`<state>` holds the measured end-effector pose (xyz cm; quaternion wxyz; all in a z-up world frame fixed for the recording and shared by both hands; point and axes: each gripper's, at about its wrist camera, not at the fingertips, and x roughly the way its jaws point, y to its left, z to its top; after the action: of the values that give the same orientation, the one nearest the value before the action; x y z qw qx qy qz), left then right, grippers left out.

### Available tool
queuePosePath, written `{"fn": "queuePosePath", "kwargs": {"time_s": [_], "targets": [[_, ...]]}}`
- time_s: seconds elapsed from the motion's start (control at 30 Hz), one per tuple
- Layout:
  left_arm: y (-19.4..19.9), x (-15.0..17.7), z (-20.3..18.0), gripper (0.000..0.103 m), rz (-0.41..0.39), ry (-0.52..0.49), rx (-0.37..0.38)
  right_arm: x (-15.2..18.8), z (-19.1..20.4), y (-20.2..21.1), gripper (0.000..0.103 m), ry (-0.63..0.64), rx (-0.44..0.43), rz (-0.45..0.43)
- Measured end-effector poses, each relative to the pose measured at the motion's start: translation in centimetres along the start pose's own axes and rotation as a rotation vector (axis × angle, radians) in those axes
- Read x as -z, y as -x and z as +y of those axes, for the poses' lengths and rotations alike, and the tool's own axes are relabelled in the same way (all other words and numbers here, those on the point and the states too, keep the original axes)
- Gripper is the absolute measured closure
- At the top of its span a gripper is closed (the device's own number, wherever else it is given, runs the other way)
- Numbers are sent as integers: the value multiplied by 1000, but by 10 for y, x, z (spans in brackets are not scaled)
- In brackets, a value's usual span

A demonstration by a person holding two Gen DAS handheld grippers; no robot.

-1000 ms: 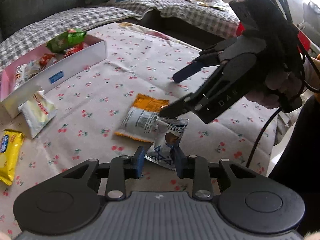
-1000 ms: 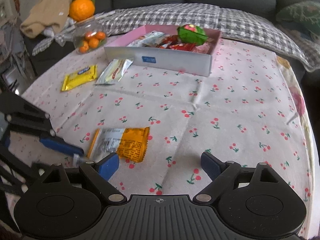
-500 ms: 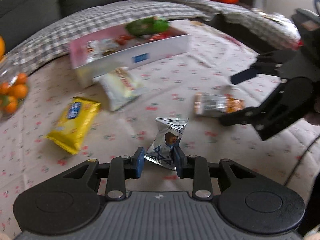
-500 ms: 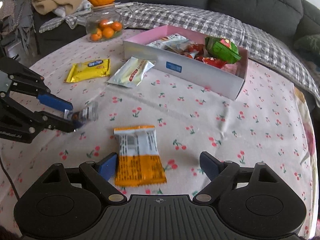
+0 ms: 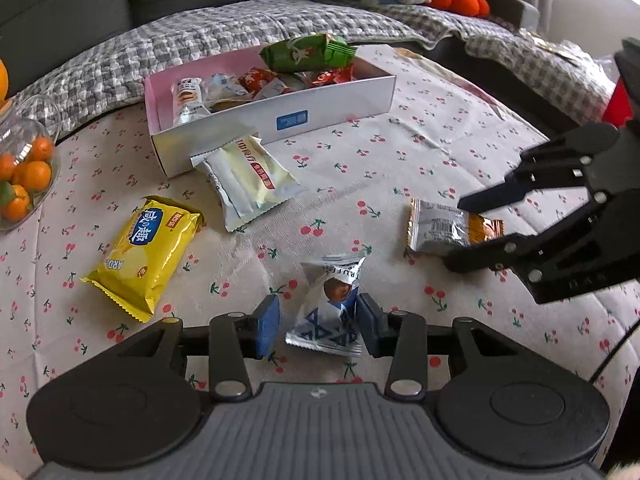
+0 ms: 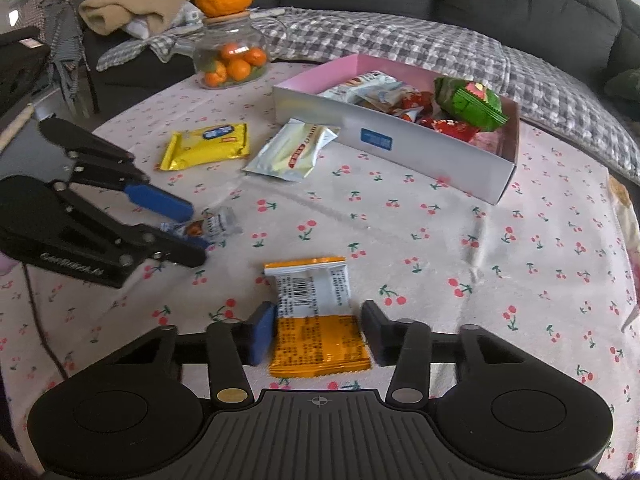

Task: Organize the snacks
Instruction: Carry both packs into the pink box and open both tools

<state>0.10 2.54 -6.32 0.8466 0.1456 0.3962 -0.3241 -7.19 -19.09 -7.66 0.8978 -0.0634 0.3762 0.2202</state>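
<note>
Left wrist view: the left gripper has its jaws opening around a small truffle packet; the left pad stands clear of the wrapper, the right pad is just beside it. The packet sits on the cherry-print tablecloth. At 10 o'clock from it lies a yellow packet, at 11 o'clock a white packet leaning against the box, which holds more snacks.

Right wrist view: the right gripper has its jaws closing on an orange-and-white packet flat on the cloth; both pads sit at its edges, but I cannot tell if they press yet. A jar of oranges stands at 11 o'clock.
</note>
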Motion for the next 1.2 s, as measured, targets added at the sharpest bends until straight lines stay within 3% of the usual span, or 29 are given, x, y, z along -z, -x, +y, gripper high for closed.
{"fn": "queuePosePath", "kwargs": {"time_s": [0.07, 0.27, 0.73, 1.2], "targets": [[0, -1, 0, 65, 2, 6, 0, 0, 2, 0, 62, 6, 6, 0], [-1, -3, -3, 79, 8, 8, 4, -2, 5, 0, 63, 12, 13, 2], [2, -21, 3, 81, -8, 82, -12, -25, -3, 10, 63, -67, 33, -67], [16, -65, 38, 81, -116, 238, -42, -86, -25, 7, 63, -245, 23, -166]]}}
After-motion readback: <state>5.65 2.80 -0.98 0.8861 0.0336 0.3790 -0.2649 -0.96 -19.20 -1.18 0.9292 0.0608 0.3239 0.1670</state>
